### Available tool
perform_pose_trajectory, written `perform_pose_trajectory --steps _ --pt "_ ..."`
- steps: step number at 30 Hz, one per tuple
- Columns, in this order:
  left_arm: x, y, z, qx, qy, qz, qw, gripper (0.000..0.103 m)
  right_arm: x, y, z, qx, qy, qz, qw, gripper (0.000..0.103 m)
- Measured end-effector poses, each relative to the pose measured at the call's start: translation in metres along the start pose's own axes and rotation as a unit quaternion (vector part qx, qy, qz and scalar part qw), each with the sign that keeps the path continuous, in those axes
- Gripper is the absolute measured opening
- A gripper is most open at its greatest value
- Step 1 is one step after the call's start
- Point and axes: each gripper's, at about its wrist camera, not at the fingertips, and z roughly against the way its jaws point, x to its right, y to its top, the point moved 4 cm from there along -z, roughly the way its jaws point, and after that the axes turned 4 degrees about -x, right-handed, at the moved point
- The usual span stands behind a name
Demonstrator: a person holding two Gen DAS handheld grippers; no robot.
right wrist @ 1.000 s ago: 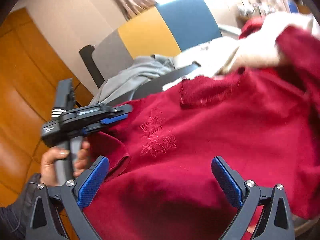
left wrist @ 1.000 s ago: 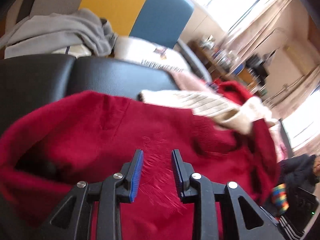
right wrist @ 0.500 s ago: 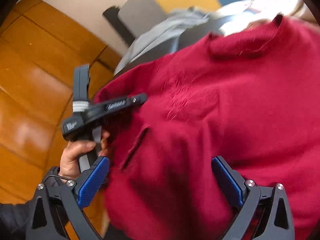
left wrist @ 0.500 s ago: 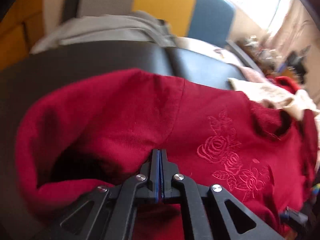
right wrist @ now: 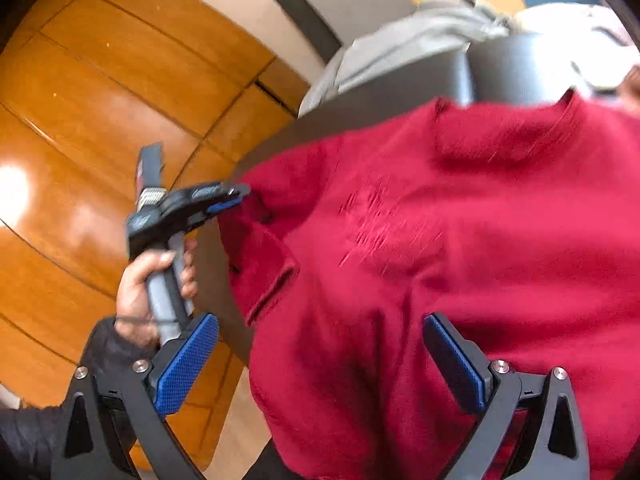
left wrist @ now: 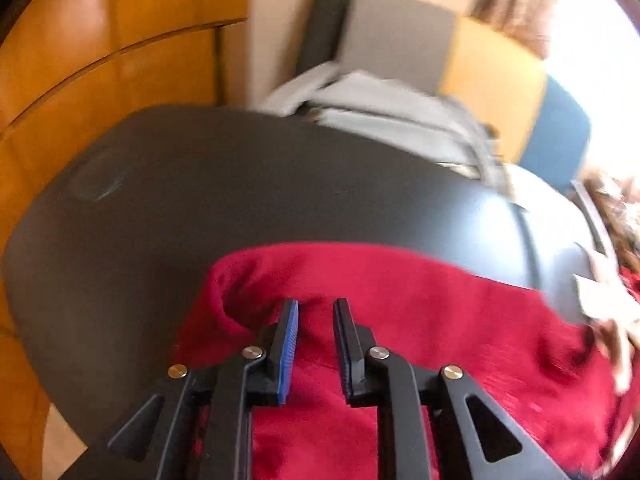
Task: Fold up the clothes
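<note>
Black leather-look padded table (left wrist: 248,184) carries the crumpled red knit sweater with tone-on-tone embroidery (right wrist: 460,240), spread across it, sleeve end bunched at the table's left edge; grey folded garment (left wrist: 400,116) lies behind it; left claw (left wrist: 316,312) just opened slightly, narrow gap, tips over the sleeve fold, nothing pinched; right claw (right wrist: 320,344) spread wide above the sweater's lower part, gripping nothing.

No legible text anywhere
</note>
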Motion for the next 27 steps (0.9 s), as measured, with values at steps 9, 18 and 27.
perform_pose_trajectory --steps 9,18,27 --pt "0.134 -0.033 -0.029 -0.048 -0.083 -0.174 0.98 0.018 0.07 0.041 0.043 0.024 -0.134 -0.01 0.991 0.103" --pt "0.136 -0.033 -0.092 -0.006 -0.033 -0.169 0.985 0.025 0.108 0.087 -0.028 -0.025 -0.164 -0.014 0.986 0.103" --pt "0.122 0.022 -0.142 0.015 -0.009 -0.146 0.9891 0.026 0.139 0.187 -0.066 -0.003 -0.135 0.022 0.991 0.103"
